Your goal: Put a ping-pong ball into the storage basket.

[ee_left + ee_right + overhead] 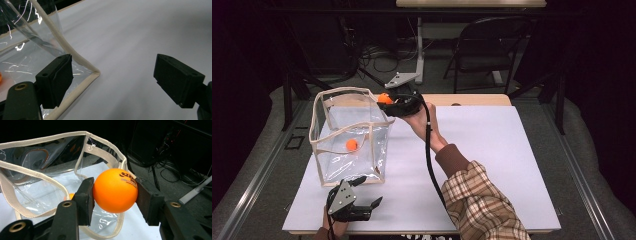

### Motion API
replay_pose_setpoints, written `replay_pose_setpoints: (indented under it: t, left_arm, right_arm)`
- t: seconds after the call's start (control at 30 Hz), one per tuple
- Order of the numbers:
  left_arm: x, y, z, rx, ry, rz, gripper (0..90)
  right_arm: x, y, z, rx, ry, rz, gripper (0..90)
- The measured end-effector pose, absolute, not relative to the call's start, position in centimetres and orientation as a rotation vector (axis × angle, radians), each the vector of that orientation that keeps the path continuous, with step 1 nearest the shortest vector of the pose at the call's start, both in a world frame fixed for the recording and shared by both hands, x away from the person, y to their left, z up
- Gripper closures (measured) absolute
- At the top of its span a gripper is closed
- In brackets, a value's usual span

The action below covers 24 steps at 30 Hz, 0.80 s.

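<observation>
Orange ball (115, 190) is pinched between the pads of the right gripper (114, 195), both jaws pressing on its sides, printed logo facing up. High view puts that gripper (398, 104) at the far right top corner of the clear bag (349, 135), ball (385, 98) right at the rim, roughly over the webbing edge rather than well inside the opening. Bag stands upright on the white table cover (492, 150), toward its left edge, mouth open upward. A second orange ball (352, 145) already sits inside on the bag floor; it also peeks out behind the left jaw in the right gripper view (70, 195). Left gripper (362, 192) rests low at the near edge of the cover, just by the bag's near right bottom corner, jaws spread wide and holding nothing; in its own view (112, 80) one pad sits against the beige seam (75, 57) at that corner, the other well apart over bare cover. My read: we're mid-carry on ball two, at the drop step. Next move calls for shifting the right gripper a bit further in over the mouth so the ball clears the rim, then opening the jaws. Risk is the ball clipping the webbing and bouncing out, or the soft wall folding; left gripper could pinch that corner seam to steady it.
</observation>
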State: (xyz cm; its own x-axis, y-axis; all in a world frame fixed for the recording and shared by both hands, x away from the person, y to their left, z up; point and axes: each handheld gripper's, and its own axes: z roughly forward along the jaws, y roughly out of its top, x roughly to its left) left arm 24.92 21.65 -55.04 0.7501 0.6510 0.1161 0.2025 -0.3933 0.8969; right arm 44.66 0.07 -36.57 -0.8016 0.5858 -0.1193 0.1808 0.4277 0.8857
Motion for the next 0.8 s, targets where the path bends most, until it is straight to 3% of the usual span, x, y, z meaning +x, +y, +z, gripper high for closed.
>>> replay_pose_setpoints:
  t: [0.8]
  left_arm:
    - [24.9, 21.7, -55.0, 1.950, 0.650, 0.569, 16.1]
  right_arm:
    - [45.0, 1.6, -36.9, 0.639, 2.283, 1.318, 51.2]
